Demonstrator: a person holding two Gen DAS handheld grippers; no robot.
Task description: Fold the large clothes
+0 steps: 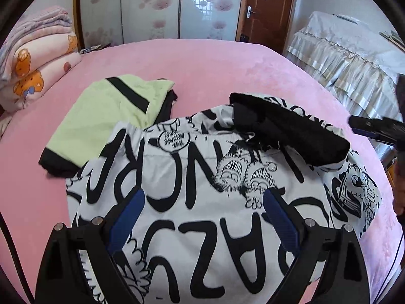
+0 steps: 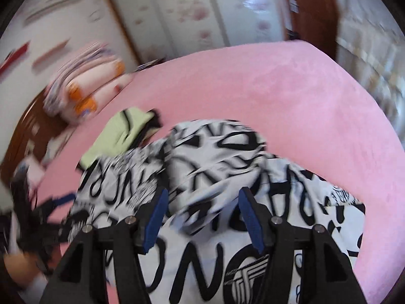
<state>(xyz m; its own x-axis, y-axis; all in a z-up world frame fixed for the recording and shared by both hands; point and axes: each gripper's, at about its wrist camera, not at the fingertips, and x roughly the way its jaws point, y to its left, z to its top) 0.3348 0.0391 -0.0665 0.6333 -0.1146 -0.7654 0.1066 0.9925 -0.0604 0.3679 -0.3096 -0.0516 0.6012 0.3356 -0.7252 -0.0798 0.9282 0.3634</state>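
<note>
Left gripper (image 1: 203, 195): I held it above the printed garment with its blue-padded fingers (image 1: 126, 217) spread wide apart; nothing was between them, only the cloth lying below.

Right gripper (image 2: 202, 197): my other tool was over the same garment, its blue pads (image 2: 249, 221) also well apart. The view was smeared by motion, and I could not tell whether the tips touched the fabric. From the left wrist view it showed as a dark shape at the right edge (image 1: 374, 126).

Printed garment (image 1: 202, 202): a large white piece covered in bold black lettering and cartoon drawings, it lay bunched on the pink bed, nearest me, taking up the lower middle of both views (image 2: 227, 202).

Black part (image 1: 288, 126): a dark band of cloth, folded over, lay across the far right side of the printed garment.

Green garment (image 1: 108, 116): a pale green piece with a black stripe and black trim lay flat just beyond the printed one, to the left, its near edge tucked under the white fabric.

Pink bed (image 1: 227, 68): its cover spread under everything.

Folded quilts (image 1: 35, 58): a stack with orange bear prints sat at the far left corner of the bed.

Door (image 1: 265, 7): brown wood, beyond the bed, beside a flowered wardrobe (image 1: 157, 7).
</note>
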